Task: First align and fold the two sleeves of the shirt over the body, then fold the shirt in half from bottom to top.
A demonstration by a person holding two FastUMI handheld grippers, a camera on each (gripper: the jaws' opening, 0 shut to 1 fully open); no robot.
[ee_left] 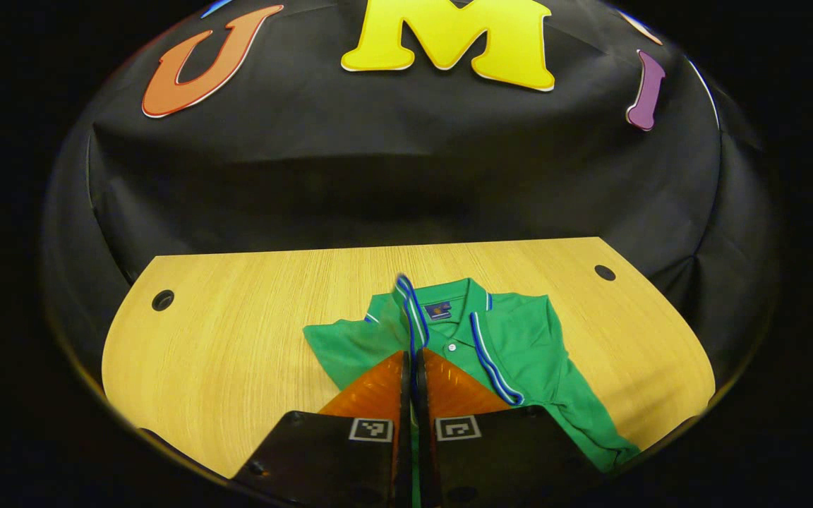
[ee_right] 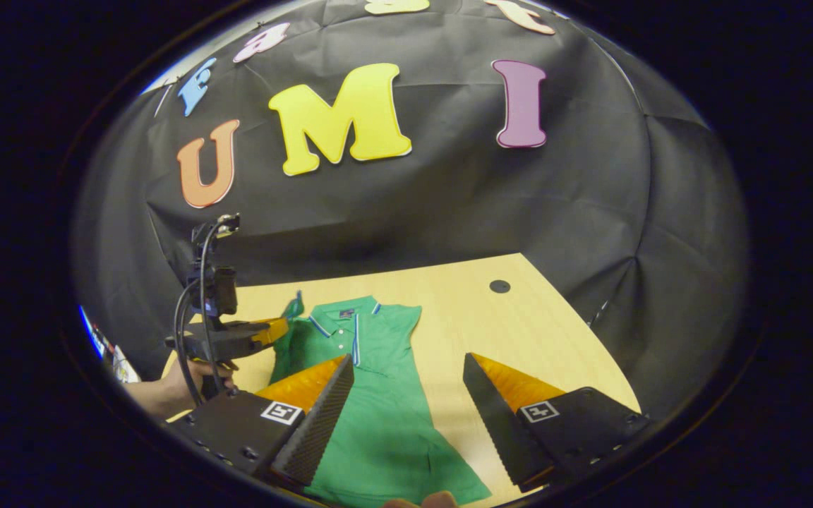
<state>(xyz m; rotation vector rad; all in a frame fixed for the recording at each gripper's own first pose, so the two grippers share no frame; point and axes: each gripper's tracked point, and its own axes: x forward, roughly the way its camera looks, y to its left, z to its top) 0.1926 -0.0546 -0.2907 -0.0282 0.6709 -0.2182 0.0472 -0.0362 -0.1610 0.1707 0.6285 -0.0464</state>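
Left gripper (ee_left: 412, 367): fingers pressed together, pinching a striped edge of the shirt's left sleeve (ee_left: 406, 303), which stands up between the tips and above them.
Right gripper (ee_right: 406, 395): fingers wide apart, holding nothing; they hang over the shirt's lower half, one finger above the cloth, the other above bare wood.
Green polo shirt with blue-and-white striped trim (ee_right: 378, 395): lies front up on the table; long axis runs from the near edge to the far wall, collar (ee_left: 449, 300) at the far end, hem towards the viewer.
Sleeves: in the right gripper view the sleeve on the far-gripper side is lifted off the table in a small peak (ee_right: 292, 310); the other side of the shirt lies flat against the body.
Light wooden table with round cable holes (ee_left: 237, 339): shirt sits near its middle, well clear of both holes.
Left gripper view: close look at the collar, button placket and label patch.
Right gripper view: the left gripper from the side (ee_right: 276, 330) with its camera mount and cables, and a person's hand (ee_right: 191, 377) gripping it.
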